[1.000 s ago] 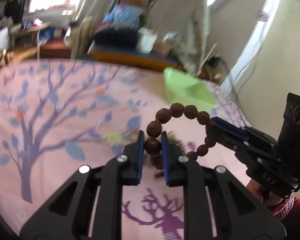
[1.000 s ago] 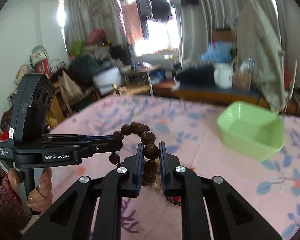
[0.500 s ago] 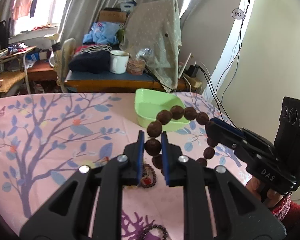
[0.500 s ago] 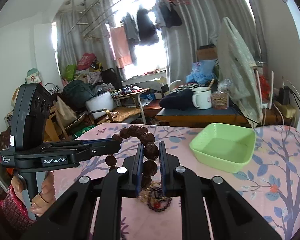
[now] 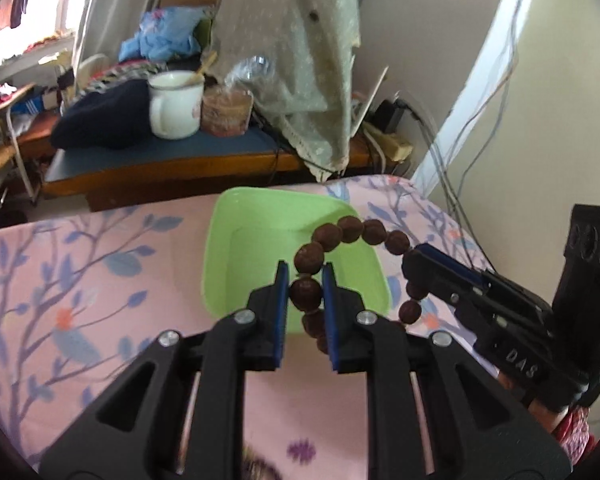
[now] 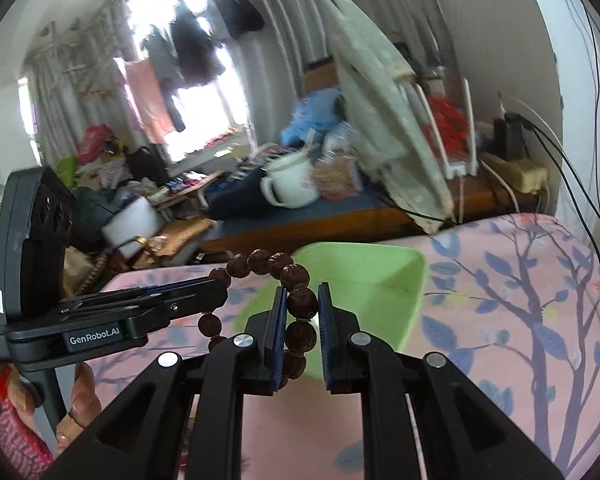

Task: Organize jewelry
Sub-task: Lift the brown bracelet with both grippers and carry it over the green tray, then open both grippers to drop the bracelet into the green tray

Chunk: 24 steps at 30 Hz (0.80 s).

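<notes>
While both hand-held grippers clamp it, the bracelet (image 5: 342,236) hangs in the air over the green tray (image 5: 256,236), a loop of round, rough, dark brown beads like wrinkled seeds. The left hand-held gripper (image 5: 306,292) has its blue-padded jaws nearly closed, pressed on one bead; the right hand-held gripper (image 6: 302,308) pinches another bead on the far side of the loop, its jaws as tight as the bead allows. The tray is a shallow, smooth plastic square with rounded corners, sitting on a table (image 5: 80,280) covered in pink cloth printed with purple branches and blue leaves. The lower beads drop behind the black gripper frames, so the whole loop shows in neither view. The left view shows the tray's bare floor and near rim (the right view mostly catches its far wall, blurred). Only the right view shows the person's fingers (image 6: 80,404) around the left handle and a red patterned sleeve (image 6: 8,440); in the left view the other hand is almost wholly hidden behind its grip. A white mug (image 5: 176,104) stands on a bench beyond.
</notes>
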Tool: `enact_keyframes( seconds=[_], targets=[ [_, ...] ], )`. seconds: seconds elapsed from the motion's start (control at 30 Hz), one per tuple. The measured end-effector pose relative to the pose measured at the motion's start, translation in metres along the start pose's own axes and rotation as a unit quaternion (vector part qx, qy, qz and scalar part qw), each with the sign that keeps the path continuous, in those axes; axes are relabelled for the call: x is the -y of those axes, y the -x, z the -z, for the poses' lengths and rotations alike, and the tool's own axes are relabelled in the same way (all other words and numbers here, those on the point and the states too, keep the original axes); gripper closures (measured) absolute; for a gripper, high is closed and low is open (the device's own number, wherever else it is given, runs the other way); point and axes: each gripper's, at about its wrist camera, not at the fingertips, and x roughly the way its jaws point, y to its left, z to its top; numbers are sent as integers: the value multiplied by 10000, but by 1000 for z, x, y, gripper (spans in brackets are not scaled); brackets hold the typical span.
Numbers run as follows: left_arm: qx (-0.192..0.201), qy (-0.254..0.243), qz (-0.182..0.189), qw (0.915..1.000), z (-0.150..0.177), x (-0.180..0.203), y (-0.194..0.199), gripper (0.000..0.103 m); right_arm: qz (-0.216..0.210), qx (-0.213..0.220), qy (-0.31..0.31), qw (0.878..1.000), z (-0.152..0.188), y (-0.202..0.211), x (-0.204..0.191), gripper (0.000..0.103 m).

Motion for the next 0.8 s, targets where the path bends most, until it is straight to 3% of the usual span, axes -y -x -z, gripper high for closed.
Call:
enact_keyframes(
  seconds=[0.23,0.33,0.47,0.57,0.6,0.7,0.8],
  targets=[
    [-292,281,-146,9991,-9,-9,-54,87,134,-144,-200,9996,5,-34,30,103],
    [-508,337,-303,9977,-6,-12,-66,80,178,-69,-288,9994,10,-40,36,103],
    [-337,456,-274,9980,-7,-25,-47,80,-97,144,-691,9975,12,-25,44,103],
    [-98,465,-221,9986,-1,-34,-10,80,-350,294,-731,9963,16,-1,34,103],
    [-39,428,-246,9988,4,-36,3,80,-437,342,-670,9962,20,9,28,101],
    [131,323,-283,9990,39,-45,51,79,-677,418,-515,9955,36,32,8,55],
    [63,249,-342,9991,80,-51,84,79,-889,140,-310,9955,56,41,-13,52]
  ],
)
